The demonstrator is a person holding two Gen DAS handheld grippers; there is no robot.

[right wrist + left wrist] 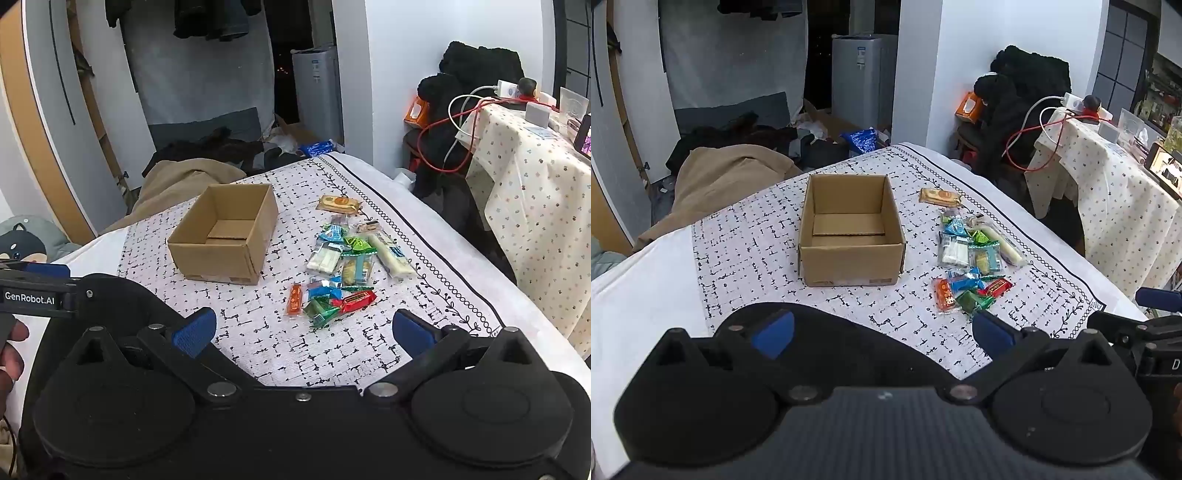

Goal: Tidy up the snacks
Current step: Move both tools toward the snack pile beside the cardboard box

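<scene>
An open, empty cardboard box (849,229) sits mid-cloth, with wrapped snacks (971,254) scattered beside it toward the cloth's bordered edge.

txt: "GenRobot.AI" | on: left hand-held gripper (35,291) side, seen in right view | snack labels: unreadable

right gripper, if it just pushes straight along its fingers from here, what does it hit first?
Probably the patterned cloth just short of the snack pile, then the nearest wrappers: the green one and the red one. The right gripper is open and empty. The cardboard box sits left of that line. Depth is uncertain.
</scene>
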